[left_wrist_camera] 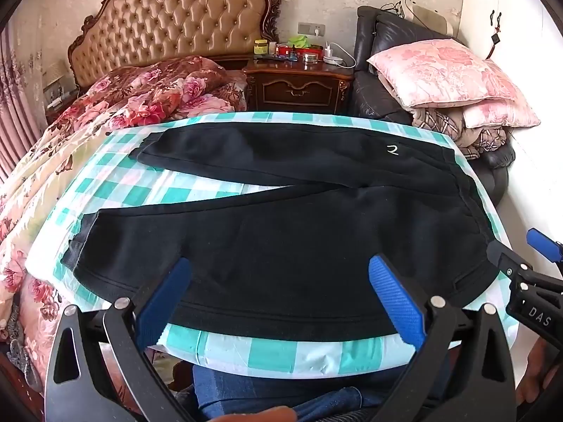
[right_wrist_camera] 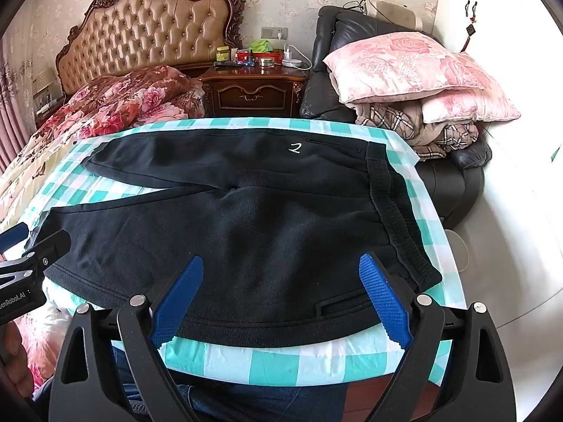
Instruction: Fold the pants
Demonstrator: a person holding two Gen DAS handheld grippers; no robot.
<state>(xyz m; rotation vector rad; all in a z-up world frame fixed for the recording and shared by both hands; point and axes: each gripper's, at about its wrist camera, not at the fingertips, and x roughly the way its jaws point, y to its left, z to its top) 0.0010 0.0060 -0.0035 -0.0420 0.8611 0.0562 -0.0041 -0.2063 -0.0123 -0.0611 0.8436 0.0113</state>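
I see the pants (left_wrist_camera: 281, 246) flat on the bench (left_wrist_camera: 281, 351), nothing folded yet. Both hand-held grippers, left (left_wrist_camera: 281, 302) and right (right_wrist_camera: 281, 299), hang open at 6 o'clock; next I must pinch the near edge.

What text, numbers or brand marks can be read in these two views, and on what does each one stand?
"2": white mark on the black pants, far leg, near the waistband.
"DAS": white letters on the right tongs, at the left wrist view's right edge.
"enRobot.AI": on the left tongs, cut off by the right wrist view's left edge.
Yellow jar on the nightstand: label too small to read.
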